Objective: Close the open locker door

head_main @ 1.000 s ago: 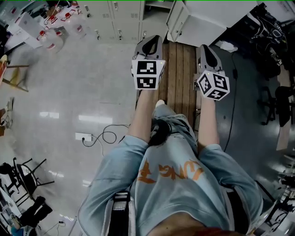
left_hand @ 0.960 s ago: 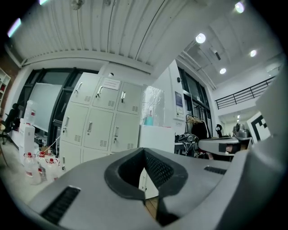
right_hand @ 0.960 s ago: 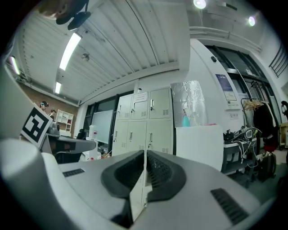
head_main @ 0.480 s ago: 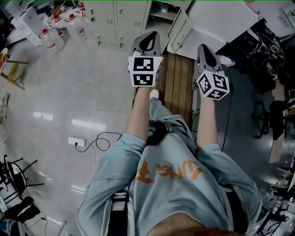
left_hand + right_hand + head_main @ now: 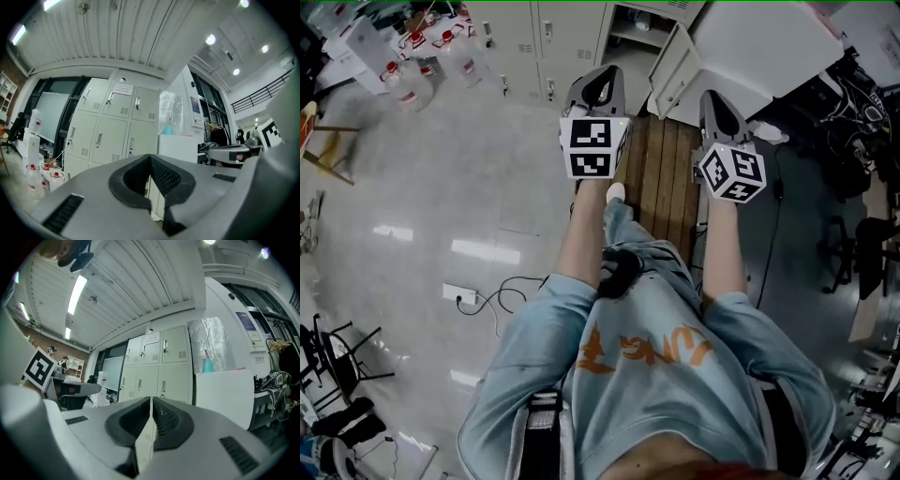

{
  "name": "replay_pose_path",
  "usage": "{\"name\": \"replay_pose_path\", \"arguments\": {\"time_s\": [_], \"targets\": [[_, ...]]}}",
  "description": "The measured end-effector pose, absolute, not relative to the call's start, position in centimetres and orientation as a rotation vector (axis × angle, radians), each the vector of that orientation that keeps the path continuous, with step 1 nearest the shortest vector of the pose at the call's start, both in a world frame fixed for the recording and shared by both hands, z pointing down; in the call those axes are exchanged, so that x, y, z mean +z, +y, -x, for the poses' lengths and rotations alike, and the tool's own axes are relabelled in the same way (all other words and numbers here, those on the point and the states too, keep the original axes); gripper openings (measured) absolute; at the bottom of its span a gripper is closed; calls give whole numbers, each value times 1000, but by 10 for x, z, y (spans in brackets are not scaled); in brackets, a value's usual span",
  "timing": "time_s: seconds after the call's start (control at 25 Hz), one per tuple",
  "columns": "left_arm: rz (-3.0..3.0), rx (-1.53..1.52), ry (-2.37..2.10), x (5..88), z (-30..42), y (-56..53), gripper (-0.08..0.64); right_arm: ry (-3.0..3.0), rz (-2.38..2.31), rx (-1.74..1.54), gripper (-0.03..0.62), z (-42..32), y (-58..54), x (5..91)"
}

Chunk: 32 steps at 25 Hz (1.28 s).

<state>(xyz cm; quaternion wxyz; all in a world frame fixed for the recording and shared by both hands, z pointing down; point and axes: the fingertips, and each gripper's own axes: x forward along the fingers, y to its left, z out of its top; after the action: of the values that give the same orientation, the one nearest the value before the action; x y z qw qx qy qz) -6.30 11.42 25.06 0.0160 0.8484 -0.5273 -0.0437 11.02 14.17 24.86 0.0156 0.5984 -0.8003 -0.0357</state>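
A row of pale lockers [image 5: 534, 37] stands ahead at the top of the head view. One locker door [image 5: 673, 73] hangs open, swung out to the right of its dark compartment [image 5: 636, 23]. My left gripper [image 5: 600, 77] and right gripper [image 5: 715, 98] are held side by side in front of it, both short of the door, both shut and empty. In the left gripper view the jaws [image 5: 150, 159] meet with the lockers [image 5: 108, 126] behind. In the right gripper view the shut jaws [image 5: 151, 401] point at the lockers [image 5: 159, 366], with the white door panel [image 5: 225, 397] to the right.
A wooden plank strip [image 5: 661, 178] runs along the floor under the grippers. Clear bottles with red caps [image 5: 412, 56] stand at the far left. A power strip and cable [image 5: 478, 295] lie on the glossy floor. Dark equipment and cables [image 5: 853, 112] crowd the right.
The view has come closer to the lockers: the open compartment and more of the door now show. Both grippers stay shut and side by side, slightly nearer the door.
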Motion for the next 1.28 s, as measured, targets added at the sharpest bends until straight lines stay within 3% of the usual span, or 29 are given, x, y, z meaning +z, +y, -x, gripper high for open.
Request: {"name": "replay_pose_path", "arguments": {"time_s": [0.52,0.8,1.28], "targets": [[-2474,137,-1484,371,-14,-35,18,-2432,-1833,201,37,-172,-17,346],[-2513,239,-1427,373,-73,-123,18,-2442,-1896,202,38,-237,-111,340],[-2555,392,-1270,414,-150,-163,18,-2478,-1935,353,38,-302,-137,386]]}}
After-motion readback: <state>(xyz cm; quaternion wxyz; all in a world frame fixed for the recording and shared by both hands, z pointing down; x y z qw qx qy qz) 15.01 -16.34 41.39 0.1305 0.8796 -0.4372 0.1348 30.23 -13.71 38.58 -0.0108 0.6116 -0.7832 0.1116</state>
